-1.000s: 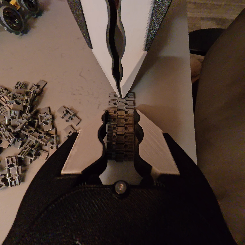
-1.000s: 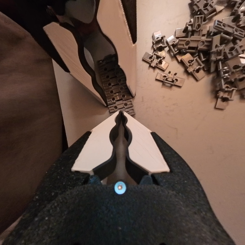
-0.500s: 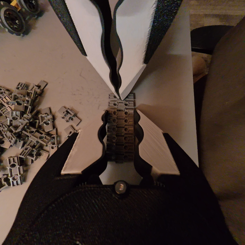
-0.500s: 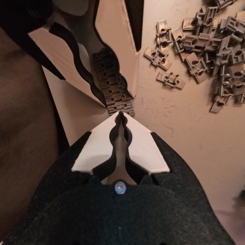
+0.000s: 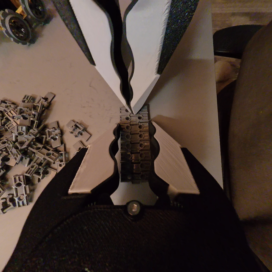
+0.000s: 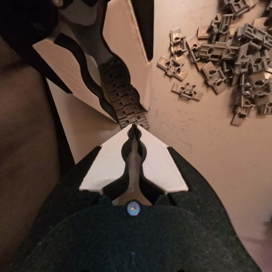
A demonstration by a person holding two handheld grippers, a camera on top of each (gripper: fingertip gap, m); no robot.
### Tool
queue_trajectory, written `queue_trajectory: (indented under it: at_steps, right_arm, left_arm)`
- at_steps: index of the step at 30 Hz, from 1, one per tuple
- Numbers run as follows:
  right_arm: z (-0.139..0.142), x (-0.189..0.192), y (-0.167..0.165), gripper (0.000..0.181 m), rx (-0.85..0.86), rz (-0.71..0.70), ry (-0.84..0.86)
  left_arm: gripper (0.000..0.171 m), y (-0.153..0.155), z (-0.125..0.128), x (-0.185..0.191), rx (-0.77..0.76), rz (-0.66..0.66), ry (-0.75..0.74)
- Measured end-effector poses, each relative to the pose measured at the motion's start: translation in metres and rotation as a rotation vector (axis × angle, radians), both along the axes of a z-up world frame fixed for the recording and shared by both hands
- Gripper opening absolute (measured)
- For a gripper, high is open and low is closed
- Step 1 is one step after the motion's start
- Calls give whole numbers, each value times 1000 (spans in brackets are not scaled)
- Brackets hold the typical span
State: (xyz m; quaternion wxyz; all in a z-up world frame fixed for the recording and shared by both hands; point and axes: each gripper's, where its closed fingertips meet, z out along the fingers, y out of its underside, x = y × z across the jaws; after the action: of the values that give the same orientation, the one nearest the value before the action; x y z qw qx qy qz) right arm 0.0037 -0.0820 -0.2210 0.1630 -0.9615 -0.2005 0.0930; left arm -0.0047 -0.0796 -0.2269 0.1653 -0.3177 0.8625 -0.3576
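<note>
The left tool [image 5: 134, 125] clamps a strip of linked grey plastic track pieces [image 5: 134, 148] flat on the pale scuffed tabletop [image 5: 58, 76]. The right tool [image 6: 134, 125], nearly closed and empty, presses its tips on the strip's end link. Loose links [image 5: 22, 139] lie heaped nearby.

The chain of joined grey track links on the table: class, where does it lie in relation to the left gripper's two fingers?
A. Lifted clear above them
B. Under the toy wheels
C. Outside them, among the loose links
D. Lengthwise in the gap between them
D: in the left wrist view the chain of track links runs lengthwise between the left gripper fingers, its far end meeting the shut right gripper tips.
</note>
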Motion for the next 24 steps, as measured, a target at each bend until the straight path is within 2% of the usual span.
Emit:
queue_trajectory:
  at_steps: [6, 10, 12, 14, 16, 20, 22, 24]
  right_arm:
    - [2, 1, -1, 0, 165, -64, 96]
    - [33, 15, 12, 8, 342, -162, 257]
    - [46, 31, 24, 14, 431, -225, 286]
    - [45, 42, 35, 24, 470, -255, 268]
    - [32, 48, 44, 34, 461, -260, 221]
    - [6, 48, 59, 38, 426, -208, 102]
    - [-3, 49, 64, 39, 418, -177, 23]
    - [-2, 48, 69, 33, 449, -147, -22]
  left_arm:
    - [37, 0, 0, 0, -9, -2, 12]
    - [38, -1, 0, -1, -19, -9, 20]
    - [43, -3, 3, -3, -35, -23, 16]
    - [43, -2, 10, -3, -79, -21, -6]
    - [43, 0, 24, -2, -161, -10, -37]
    - [37, 15, 53, 2, -343, 48, -110]
    - [37, 30, 56, 7, -356, 124, -139]
    - [38, 41, 58, 11, -363, 179, -157]
